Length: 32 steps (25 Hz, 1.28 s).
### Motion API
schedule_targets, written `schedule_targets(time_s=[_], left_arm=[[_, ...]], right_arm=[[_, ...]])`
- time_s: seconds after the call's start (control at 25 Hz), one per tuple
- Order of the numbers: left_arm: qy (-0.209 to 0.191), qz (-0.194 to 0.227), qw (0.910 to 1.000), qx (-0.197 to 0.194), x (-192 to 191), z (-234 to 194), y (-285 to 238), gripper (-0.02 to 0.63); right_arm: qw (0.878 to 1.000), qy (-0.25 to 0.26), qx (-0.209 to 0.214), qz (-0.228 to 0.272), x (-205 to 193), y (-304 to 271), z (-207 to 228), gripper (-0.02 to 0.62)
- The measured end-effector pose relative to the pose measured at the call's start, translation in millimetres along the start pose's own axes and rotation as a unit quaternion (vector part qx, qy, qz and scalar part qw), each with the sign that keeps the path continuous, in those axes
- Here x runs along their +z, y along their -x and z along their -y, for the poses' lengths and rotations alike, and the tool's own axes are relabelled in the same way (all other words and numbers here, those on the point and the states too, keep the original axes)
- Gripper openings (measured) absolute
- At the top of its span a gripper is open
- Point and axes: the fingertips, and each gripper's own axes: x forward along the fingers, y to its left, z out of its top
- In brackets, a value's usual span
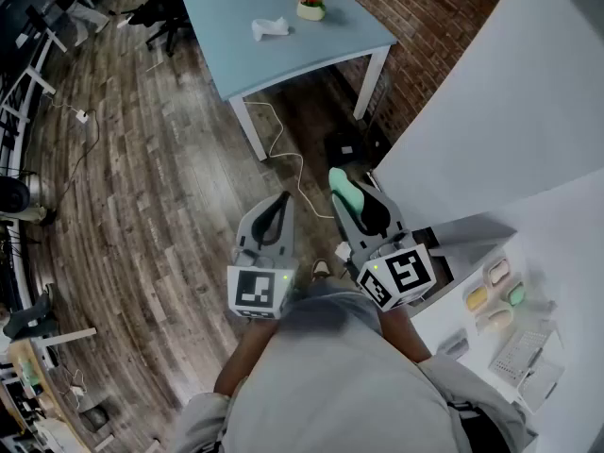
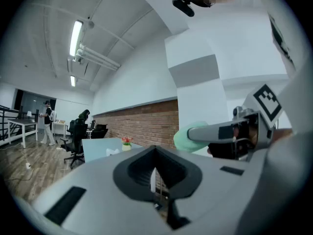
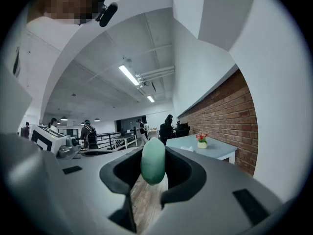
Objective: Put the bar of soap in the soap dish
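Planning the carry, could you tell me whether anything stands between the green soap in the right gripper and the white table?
Nothing visible does. The green soap, clamped in the right gripper, hangs over the floor beside the white table, with only open air between.

Grey left gripper [image 1: 280,206] and right gripper [image 1: 357,196]: black-lined jaws, 2 black-and-white marker cubes [image 1: 260,291], green lights; grey shirt [image 1: 330,385].
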Motion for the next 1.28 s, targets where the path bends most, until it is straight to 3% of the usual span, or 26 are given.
schedule_targets(time_s=[0.24, 0.6, 1.28], left_arm=[[0.018, 0.016, 0.9995, 0.019, 14.0, -5.1, -11.4, 0.003], [0.021, 0.016, 0.9996, 0.012, 13.9, 8.6, -31.8, 0.003], [0.016, -0.009, 0.9995, 0.028, 2.4, 11.1, -77.6, 0.003]], right_arm=[[1.0, 0.02, -0.001, 0.005, 2.0, -11.8, -6.3, 0.13], [0.999, 0.04, -0.012, -0.013, -0.1, -10.1, 16.5, 0.13], [1.0, 0.016, 0.006, -0.01, -1.5, -29.5, 61.4, 0.13]])
